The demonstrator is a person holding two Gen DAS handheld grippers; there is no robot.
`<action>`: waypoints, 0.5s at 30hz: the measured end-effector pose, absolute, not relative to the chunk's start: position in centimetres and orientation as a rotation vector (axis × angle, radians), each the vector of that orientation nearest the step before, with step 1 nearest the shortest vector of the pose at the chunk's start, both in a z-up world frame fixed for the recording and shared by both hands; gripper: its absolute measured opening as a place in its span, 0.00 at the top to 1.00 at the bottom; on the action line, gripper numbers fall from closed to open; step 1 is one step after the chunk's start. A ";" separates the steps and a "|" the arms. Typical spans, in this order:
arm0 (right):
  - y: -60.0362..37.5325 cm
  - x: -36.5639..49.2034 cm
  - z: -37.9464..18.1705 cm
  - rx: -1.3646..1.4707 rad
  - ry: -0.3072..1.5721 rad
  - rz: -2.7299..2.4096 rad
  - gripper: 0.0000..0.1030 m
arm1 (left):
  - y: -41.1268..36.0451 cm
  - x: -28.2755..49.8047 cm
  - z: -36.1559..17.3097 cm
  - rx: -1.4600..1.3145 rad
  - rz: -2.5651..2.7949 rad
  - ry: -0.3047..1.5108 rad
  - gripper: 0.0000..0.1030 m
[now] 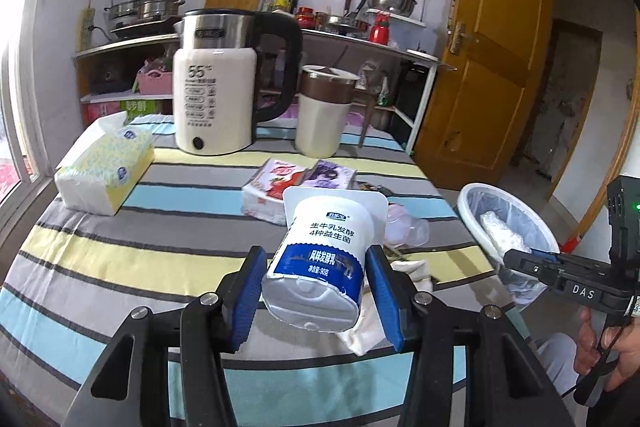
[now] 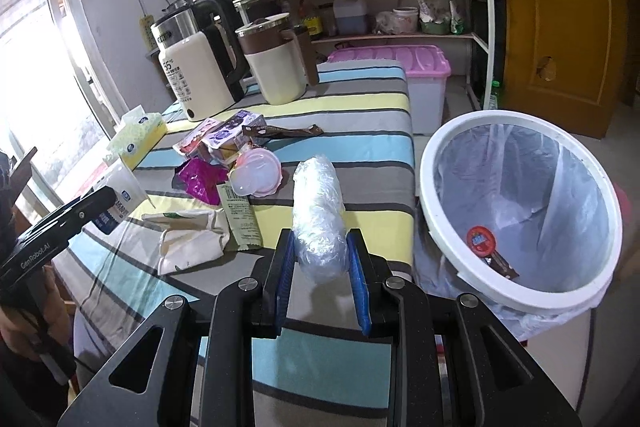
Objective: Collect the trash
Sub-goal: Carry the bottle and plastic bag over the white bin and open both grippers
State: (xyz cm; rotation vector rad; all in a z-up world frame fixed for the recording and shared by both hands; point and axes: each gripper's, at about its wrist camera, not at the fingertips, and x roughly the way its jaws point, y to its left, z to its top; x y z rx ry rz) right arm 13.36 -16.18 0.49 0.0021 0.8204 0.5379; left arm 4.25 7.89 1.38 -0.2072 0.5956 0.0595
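Observation:
A white yogurt cup (image 1: 320,259) with a blue label hangs tilted above the striped table (image 1: 120,259), its base toward the camera. My left gripper (image 1: 318,291) is shut on it, a blue pad on each side. My right gripper (image 2: 321,247) is shut on a crumpled roll of clear plastic wrap (image 2: 318,211) near the table's right edge. Beside that edge stands a white-rimmed bin (image 2: 434,195) lined with a clear bag, holding a red lid and a brown wrapper. The left wrist view shows the right gripper (image 1: 516,259) in front of the bin (image 1: 470,193).
More litter lies on the table: a pink lid (image 2: 260,171), a magenta wrapper (image 2: 200,183), a pale green wrapper (image 2: 240,215), a white paper bag (image 2: 192,239) and snack packs (image 1: 280,183). At the back stand a kettle (image 1: 216,95), a cream jug (image 1: 324,115) and a tissue pack (image 1: 104,167).

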 end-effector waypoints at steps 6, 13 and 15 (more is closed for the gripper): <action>-17.6 13.2 0.9 0.014 0.806 0.511 0.73 | 5.5 5.5 1.9 -0.190 -0.005 0.594 0.50; -20.6 13.4 1.3 0.035 0.792 0.443 0.73 | 1.4 7.9 2.3 -0.162 -0.110 0.601 0.50; -21.4 13.6 1.3 0.042 0.792 0.424 0.73 | 0.1 8.7 2.4 -0.151 -0.141 0.603 0.50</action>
